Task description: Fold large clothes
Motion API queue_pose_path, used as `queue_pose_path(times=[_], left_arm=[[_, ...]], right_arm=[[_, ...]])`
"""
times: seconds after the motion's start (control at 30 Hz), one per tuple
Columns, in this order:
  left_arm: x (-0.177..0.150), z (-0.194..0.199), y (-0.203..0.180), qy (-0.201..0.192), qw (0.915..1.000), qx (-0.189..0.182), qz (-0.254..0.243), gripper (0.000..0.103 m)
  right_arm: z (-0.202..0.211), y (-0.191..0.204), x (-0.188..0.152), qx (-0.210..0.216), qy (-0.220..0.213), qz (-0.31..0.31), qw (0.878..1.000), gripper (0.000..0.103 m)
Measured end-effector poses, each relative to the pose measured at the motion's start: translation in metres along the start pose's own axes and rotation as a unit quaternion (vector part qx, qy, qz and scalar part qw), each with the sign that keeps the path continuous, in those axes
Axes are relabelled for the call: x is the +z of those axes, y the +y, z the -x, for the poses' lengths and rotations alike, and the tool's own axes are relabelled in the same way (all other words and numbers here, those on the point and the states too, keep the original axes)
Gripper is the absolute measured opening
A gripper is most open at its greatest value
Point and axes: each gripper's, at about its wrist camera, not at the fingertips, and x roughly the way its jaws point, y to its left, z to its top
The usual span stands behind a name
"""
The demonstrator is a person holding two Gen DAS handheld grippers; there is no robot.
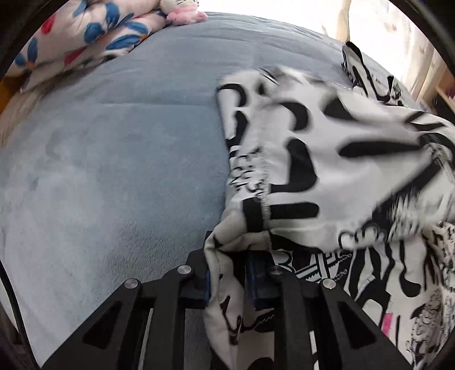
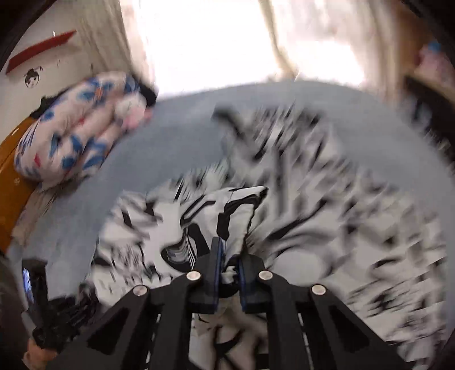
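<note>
Both grippers are clamped on the same black-and-white printed garment (image 1: 327, 159), which lies bunched on the right half of the blue-grey bed (image 1: 113, 156), part of it lifted off the surface. The left gripper (image 1: 227, 281) has a thick wad of cloth pinched between its blue pads, near the garment's left edge. The right gripper (image 2: 229, 273) is closed on a much thinner pinch, just a crumpled tuft sticking up between the fingers.

What could go wrong from here, guessing from the frames:
- That thin tuft on the right looks like the weak point. A hard tug could pull it straight out and the garment would flop back in a heap.
- The left side has grabbed a bunch, probably more than one layer. If so, lifting won't spread the cloth flat and the fold would come out lumpy.
- The right wrist view is badly smeared, so the exact spot of that grip (hem, sleeve or mid-panel) can't be told. If the two grips aren't on matching corners, the fold goes crooked.
- The floral pillows (image 1: 93, 37) and pink plush (image 1: 184, 14) sit at the far left end, well apart, so no snag there.

Writing: the print has big graffiti-style letters. A large "B" shows in the left wrist view, maybe "BA" further right, but no whole word reads. No brand tag is visible.
</note>
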Motion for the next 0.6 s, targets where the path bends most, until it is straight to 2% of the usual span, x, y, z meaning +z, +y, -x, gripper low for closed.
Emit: queue_pose_path(times=[0.07, 0.13, 0.2, 0.23, 0.3, 0.33, 0.37, 0.4, 0.43, 0.5, 0.6], left_arm=[[-0.003, 0.001, 0.005, 0.002, 0.9999, -0.01, 0.004, 0.016], [-0.007, 0.002, 0.007, 0.004, 0.9999, -0.013, 0.0, 0.016], [-0.01, 0.002, 0.009, 0.011, 0.9997, -0.02, -0.009, 0.016], [-0.01, 0.005, 0.011, 0.018, 0.9993, -0.029, -0.018, 0.016], [-0.015, 0.013, 0.01, 0.027, 0.9981, -0.043, -0.034, 0.02], [-0.016, 0.02, 0.01, 0.029, 0.9969, -0.055, -0.049, 0.023], [-0.019, 0.028, 0.009, 0.026, 0.9959, -0.063, -0.06, 0.027], [-0.018, 0.036, 0.01, 0.021, 0.9948, -0.069, -0.073, 0.036], [-0.016, 0.047, 0.01, 0.01, 0.9938, -0.071, -0.085, 0.05], [-0.007, 0.061, 0.009, -0.013, 0.993, -0.067, -0.096, 0.067], [0.025, 0.068, 0.004, -0.044, 0.9919, -0.069, -0.097, 0.068]], right_arm=[[0.012, -0.018, -0.007, -0.033, 0.002, -0.01, 0.999, 0.009], [0.001, -0.038, -0.026, -0.044, 0.048, -0.018, 0.998, 0.011], [-0.021, -0.054, -0.048, -0.065, 0.114, -0.016, 0.991, 0.018], [-0.027, -0.063, -0.059, -0.07, 0.139, -0.021, 0.988, 0.02], [-0.03, -0.083, -0.076, -0.044, 0.162, -0.049, 0.985, 0.027], [-0.026, -0.091, -0.079, -0.028, 0.162, -0.064, 0.984, 0.03], [-0.023, -0.096, -0.079, -0.019, 0.159, -0.073, 0.984, 0.04], [-0.02, -0.1, -0.078, -0.01, 0.152, -0.079, 0.985, 0.049], [-0.018, -0.102, -0.075, -0.004, 0.145, -0.082, 0.986, 0.052], [-0.016, -0.107, -0.067, 0.011, 0.135, -0.091, 0.987, 0.058], [-0.032, -0.108, -0.05, 0.034, 0.14, -0.102, 0.984, 0.058]])
